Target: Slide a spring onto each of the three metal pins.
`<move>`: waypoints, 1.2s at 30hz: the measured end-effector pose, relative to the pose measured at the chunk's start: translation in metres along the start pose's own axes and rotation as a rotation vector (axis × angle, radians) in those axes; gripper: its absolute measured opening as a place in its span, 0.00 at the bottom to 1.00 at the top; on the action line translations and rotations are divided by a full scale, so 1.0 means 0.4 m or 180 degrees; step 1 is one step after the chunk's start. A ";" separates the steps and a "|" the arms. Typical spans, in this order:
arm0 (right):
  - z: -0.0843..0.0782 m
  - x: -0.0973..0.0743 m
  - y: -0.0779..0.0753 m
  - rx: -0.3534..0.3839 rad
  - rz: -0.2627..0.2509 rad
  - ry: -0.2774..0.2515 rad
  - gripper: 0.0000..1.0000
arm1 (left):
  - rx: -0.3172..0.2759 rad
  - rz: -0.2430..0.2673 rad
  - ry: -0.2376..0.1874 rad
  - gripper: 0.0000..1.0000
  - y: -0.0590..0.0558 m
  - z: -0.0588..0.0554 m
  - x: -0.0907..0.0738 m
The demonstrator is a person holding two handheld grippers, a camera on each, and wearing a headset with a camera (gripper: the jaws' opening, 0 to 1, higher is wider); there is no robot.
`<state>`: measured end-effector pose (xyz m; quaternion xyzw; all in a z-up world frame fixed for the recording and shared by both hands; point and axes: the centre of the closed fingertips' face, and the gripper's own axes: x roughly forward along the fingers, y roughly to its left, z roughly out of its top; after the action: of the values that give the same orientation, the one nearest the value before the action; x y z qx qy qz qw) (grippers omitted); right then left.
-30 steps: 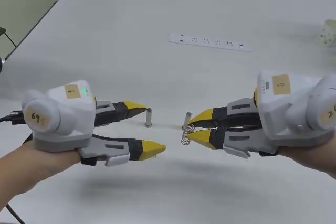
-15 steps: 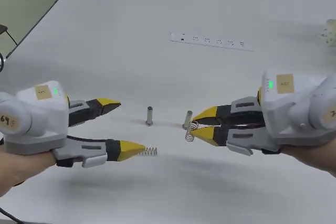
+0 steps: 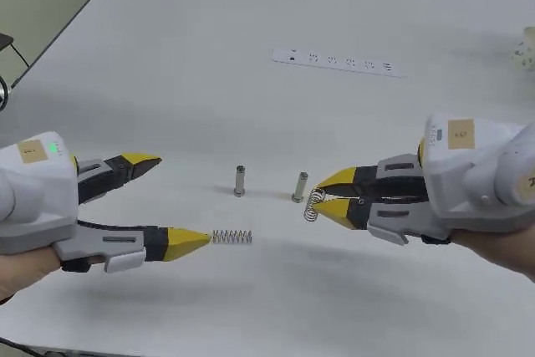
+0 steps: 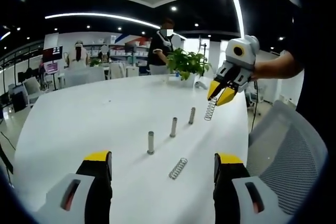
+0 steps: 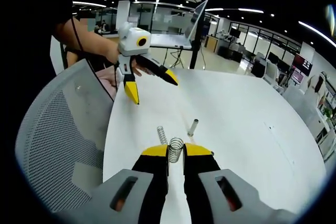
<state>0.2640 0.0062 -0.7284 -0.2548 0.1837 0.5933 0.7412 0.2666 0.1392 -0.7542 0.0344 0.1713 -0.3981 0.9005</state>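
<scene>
Where the right gripper pinches a spring by one end, jaws pressed together on it, the coil hangs slantwise just beside a bare pin.

- Risk: a tilted coil may snag the pin's top, tip the pin, or pop from the pinch.
- Left gripper: jaws spread, holding nothing; lower tip just beside a second spring lying flat. A nudge would probably roll it away.
- Second pin: bare, upright.
- Third pin: seemingly sleeved already.
- Table: white, smooth, likely slippery.
- Power strip: well apart.
- Room: open office, ceiling lights, potted plant, mesh chair.
</scene>
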 end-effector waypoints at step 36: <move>-0.023 0.032 -0.073 0.0013 -0.0186 0.0070 0.07 | -0.0278 0.0180 -0.0090 0.98 0.015 -0.022 -0.030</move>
<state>0.2955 0.0059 -0.7383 -0.2650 0.1855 0.5682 0.7566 0.2610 0.1534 -0.7588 -0.0058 0.1747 -0.3651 0.9144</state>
